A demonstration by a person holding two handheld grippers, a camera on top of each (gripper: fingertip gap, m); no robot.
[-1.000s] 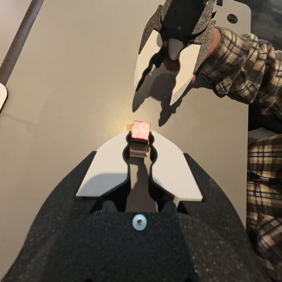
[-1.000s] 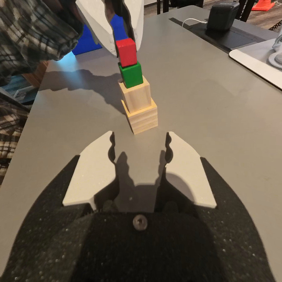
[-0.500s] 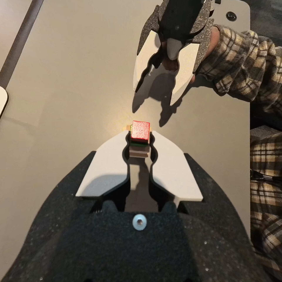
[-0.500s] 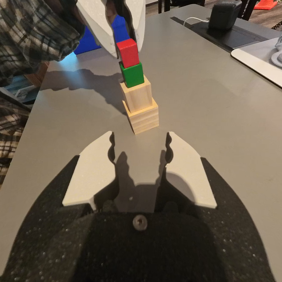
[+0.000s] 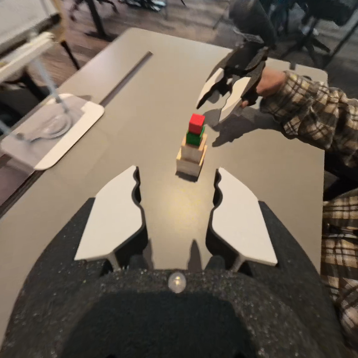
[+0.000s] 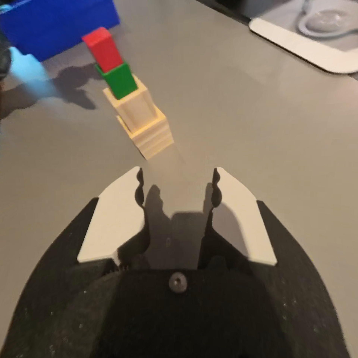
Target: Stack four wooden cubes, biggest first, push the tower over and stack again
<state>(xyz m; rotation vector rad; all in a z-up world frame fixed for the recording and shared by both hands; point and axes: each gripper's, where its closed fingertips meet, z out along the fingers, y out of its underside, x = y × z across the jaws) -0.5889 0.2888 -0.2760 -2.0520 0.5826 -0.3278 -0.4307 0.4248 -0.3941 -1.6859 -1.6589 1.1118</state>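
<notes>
My left tool (image 5: 177,190) has let go of the red cube (image 5: 196,124) and backed away; its jaws now stand wide, holding nothing. The cube tops the green cube (image 5: 194,138), skewed, on two plain wooden cubes at 12 o'clock on the surface (image 5: 135,120). My right tool (image 6: 177,187), at the tower's 1 o'clock, gapes wide, unladen. Judgement: stack complete; push-over falls due.
</notes>
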